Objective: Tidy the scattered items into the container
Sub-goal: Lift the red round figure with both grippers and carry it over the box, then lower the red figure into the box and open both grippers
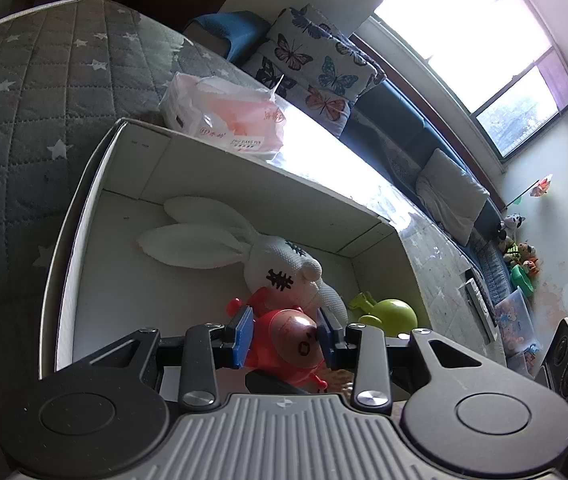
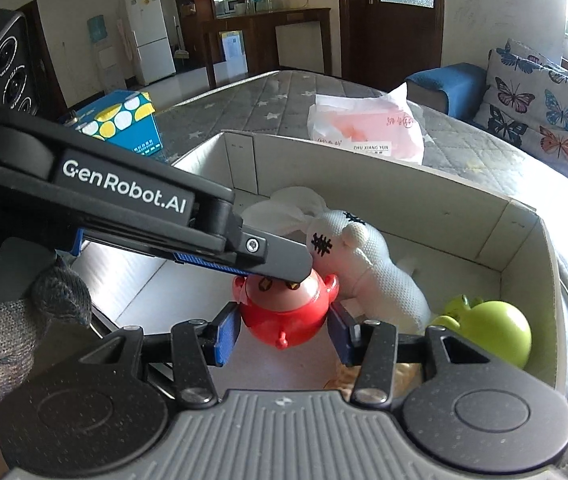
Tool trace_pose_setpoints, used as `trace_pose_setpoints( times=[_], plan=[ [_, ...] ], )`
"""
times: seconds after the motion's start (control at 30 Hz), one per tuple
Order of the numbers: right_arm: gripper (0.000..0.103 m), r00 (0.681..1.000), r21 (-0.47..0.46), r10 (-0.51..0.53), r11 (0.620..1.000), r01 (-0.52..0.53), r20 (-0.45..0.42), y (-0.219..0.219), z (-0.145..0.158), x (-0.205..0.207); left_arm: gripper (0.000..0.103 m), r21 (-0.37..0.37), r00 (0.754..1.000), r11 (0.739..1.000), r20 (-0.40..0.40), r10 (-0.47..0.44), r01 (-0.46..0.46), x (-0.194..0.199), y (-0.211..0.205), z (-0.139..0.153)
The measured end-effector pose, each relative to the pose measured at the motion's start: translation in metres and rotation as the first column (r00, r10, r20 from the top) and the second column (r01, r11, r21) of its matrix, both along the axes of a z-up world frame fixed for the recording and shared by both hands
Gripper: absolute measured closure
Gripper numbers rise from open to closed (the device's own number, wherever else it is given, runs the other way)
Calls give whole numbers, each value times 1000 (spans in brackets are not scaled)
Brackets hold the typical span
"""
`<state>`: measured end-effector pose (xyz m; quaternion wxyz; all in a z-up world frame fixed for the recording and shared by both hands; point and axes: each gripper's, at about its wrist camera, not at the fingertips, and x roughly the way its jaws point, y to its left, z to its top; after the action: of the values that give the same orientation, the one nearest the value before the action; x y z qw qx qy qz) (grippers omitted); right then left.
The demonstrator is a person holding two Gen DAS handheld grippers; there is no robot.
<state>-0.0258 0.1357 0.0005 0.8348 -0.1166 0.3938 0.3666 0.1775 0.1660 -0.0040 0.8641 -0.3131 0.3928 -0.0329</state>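
A red round toy figure (image 1: pixel 290 344) is held over the white cardboard box (image 1: pixel 243 168). My left gripper (image 1: pixel 286 334) is shut on it, blue pads on both sides. My right gripper (image 2: pixel 284 330) also grips the same red toy (image 2: pixel 284 316) from its sides. The left gripper's finger (image 2: pixel 243 258) crosses above the toy in the right wrist view. A white knitted rabbit (image 1: pixel 275 256) and a green toy (image 1: pixel 394 314) lie inside the box; both also show in the right wrist view, rabbit (image 2: pixel 368 268), green toy (image 2: pixel 496 330).
The box (image 2: pixel 524 216) sits on a grey star-patterned mattress (image 1: pixel 43 80). A pink-white plastic bag (image 2: pixel 368 128) lies behind the box. A blue dotted carton (image 2: pixel 123 124) stands at the left. Butterfly cushions (image 2: pixel 540 108) lean at the right.
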Motion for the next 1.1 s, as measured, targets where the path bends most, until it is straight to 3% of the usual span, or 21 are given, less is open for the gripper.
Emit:
trace_pose_setpoints(
  times=[0.67, 1.1],
  plan=[
    [54, 1000, -3, -3, 1000, 3, 9, 1, -1, -2, 66, 0, 1000, 1000, 1, 15, -15, -3, 5, 4],
    [54, 999, 47, -23, 999, 21, 45, -12, 20, -16, 66, 11, 1000, 1000, 26, 13, -14, -11, -1, 19]
  ],
)
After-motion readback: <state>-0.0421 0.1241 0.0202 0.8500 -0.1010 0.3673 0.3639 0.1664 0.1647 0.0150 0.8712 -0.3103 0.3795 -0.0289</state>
